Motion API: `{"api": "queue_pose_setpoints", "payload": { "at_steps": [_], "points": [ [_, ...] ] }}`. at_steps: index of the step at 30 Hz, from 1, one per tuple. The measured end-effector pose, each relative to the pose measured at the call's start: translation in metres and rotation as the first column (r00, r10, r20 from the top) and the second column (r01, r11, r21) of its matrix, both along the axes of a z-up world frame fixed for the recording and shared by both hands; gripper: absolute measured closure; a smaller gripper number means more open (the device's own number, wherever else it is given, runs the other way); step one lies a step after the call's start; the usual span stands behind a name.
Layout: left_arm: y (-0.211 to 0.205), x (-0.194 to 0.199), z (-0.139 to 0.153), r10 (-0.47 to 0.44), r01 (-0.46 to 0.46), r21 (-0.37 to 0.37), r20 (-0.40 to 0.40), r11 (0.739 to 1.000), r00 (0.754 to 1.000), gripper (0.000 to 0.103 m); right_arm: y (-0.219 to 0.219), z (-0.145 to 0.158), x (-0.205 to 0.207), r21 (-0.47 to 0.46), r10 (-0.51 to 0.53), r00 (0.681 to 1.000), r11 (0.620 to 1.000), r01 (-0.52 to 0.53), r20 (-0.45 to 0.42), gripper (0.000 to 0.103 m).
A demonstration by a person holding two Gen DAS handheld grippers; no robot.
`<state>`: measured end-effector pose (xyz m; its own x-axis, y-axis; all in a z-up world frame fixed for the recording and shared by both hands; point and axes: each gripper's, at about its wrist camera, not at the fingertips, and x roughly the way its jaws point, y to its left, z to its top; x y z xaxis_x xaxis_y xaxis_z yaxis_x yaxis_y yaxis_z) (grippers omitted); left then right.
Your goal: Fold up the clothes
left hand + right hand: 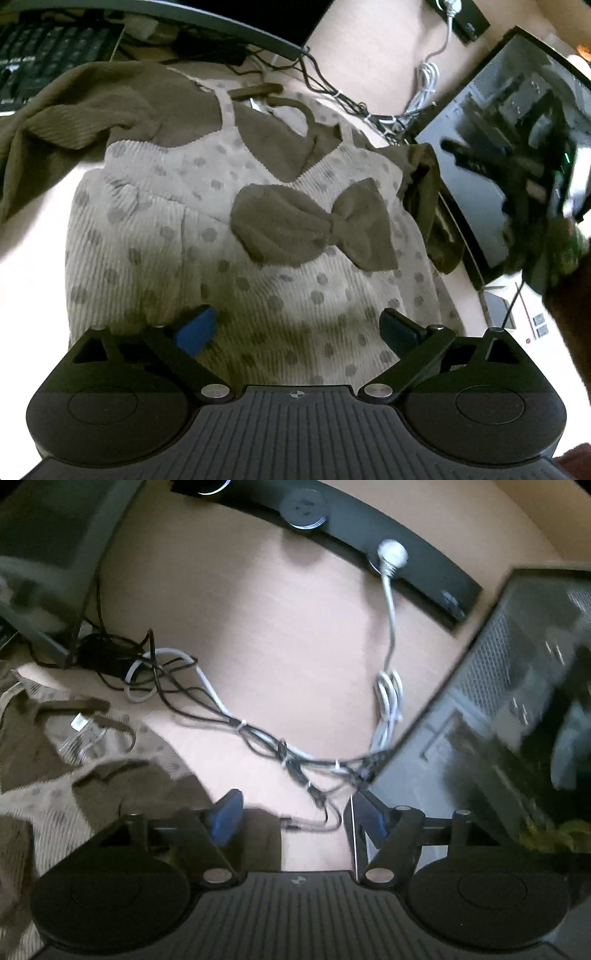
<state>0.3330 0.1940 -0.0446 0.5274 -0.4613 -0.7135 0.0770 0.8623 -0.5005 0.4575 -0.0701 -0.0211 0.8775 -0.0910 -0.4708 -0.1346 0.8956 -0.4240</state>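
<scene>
Left wrist view shows the dotted dress point(229, 236) with its brown bow point(314, 225) lying spread face-up on the desk point(369, 48), a brown sleeve point(74, 107) flung out toward the keyboard point(48, 51); no fold looks made yet, so nearly all the work remains. The left gripper point(297, 328) hovers over the skirt, jaws wide and empty. The right gripper point(293, 816) hangs apart too, gripping nothing, beside the dress's edge near the cables point(258, 734) and computer case point(498, 709).

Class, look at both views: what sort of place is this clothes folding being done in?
Probably a computer desk in an office or study: a black keyboard, a tangle of black and white cables and a glass-sided computer tower surround the spotted beige dress.
</scene>
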Motion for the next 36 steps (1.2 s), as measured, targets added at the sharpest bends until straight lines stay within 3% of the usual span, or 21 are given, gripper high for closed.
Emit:
{"api": "queue_pose_setpoints", "payload": {
  "at_steps": [3, 6, 11, 13, 15, 18, 19, 20, 21, 23, 25, 27, 28, 32, 36],
  "points": [
    [0.009, 0.001, 0.003, 0.033, -0.033, -0.029, -0.002, 0.999, 0.999, 0.004, -0.018, -0.004, -0.030, 0.211, 0.009, 0.997, 0.978, 0.007, -0.073, 0.035],
    [0.015, 0.005, 0.009, 0.048, -0.047, -0.018, 0.033, 0.999, 0.998, 0.004, -0.040, -0.015, -0.059, 0.426, -0.064, 0.987, 0.896, 0.122, -0.148, 0.035],
    [0.030, 0.011, 0.001, 0.071, -0.070, -0.026, 0.011, 0.997, 0.997, 0.004, -0.064, -0.041, -0.082, 0.524, -0.179, 0.952, 0.801, 0.288, -0.250, 0.035],
    [0.033, 0.009, 0.003, 0.077, -0.077, -0.006, 0.019, 0.997, 0.997, 0.005, -0.075, -0.045, -0.088, 0.617, -0.193, 0.936, 0.710, 0.340, -0.294, 0.035],
    [0.039, 0.007, 0.004, 0.100, -0.100, 0.003, 0.023, 0.995, 0.995, 0.008, -0.085, -0.052, -0.092, 0.696, -0.222, 0.913, 0.592, 0.406, -0.343, 0.035],
    [0.051, 0.006, 0.005, 0.142, -0.143, 0.011, 0.017, 0.990, 0.990, 0.013, -0.091, -0.062, -0.089, 0.734, -0.291, 0.885, 0.496, 0.464, -0.364, 0.035],
    [0.053, 0.006, 0.005, 0.158, -0.158, 0.015, 0.015, 0.987, 0.987, 0.013, -0.090, -0.065, -0.086, 0.738, -0.292, 0.885, 0.491, 0.463, -0.362, 0.035],
    [0.055, 0.006, 0.006, 0.172, -0.172, 0.015, 0.010, 0.985, 0.985, 0.013, -0.087, -0.068, -0.083, 0.737, -0.285, 0.892, 0.505, 0.450, -0.350, 0.045],
    [0.057, 0.005, 0.007, 0.185, -0.185, 0.015, 0.005, 0.983, 0.983, 0.013, -0.082, -0.068, -0.077, 0.727, -0.258, 0.903, 0.535, 0.430, -0.344, 0.072],
    [0.059, 0.004, 0.010, 0.203, -0.203, 0.002, -0.004, 0.979, 0.979, 0.010, -0.072, -0.058, -0.068, 0.709, -0.198, 0.925, 0.596, 0.376, -0.324, 0.094],
    [0.059, 0.002, 0.014, 0.208, -0.209, -0.016, -0.009, 0.978, 0.978, 0.006, -0.064, -0.032, -0.063, 0.681, -0.188, 0.955, 0.670, 0.294, -0.228, 0.096],
    [0.060, -0.002, 0.019, 0.215, -0.215, -0.009, 0.012, 0.977, 0.977, 0.004, -0.060, 0.011, -0.062, 0.621, -0.204, 0.977, 0.758, 0.201, -0.067, 0.098],
    [0.061, -0.004, 0.022, 0.220, -0.220, -0.008, 0.025, 0.975, 0.975, 0.004, -0.061, 0.033, -0.062, 0.601, -0.214, 0.977, 0.782, 0.166, 0.008, 0.098],
    [0.074, -0.018, 0.029, 0.259, -0.257, -0.039, 0.062, 0.966, 0.964, 0.002, -0.064, 0.101, -0.063, 0.561, -0.170, 0.968, 0.827, 0.038, 0.186, 0.100],
    [0.093, -0.039, 0.033, 0.328, -0.324, -0.063, 0.076, 0.944, 0.942, 0.002, -0.038, 0.122, -0.053, 0.577, -0.048, 0.978, 0.813, -0.079, 0.202, 0.101]
  ]
}}
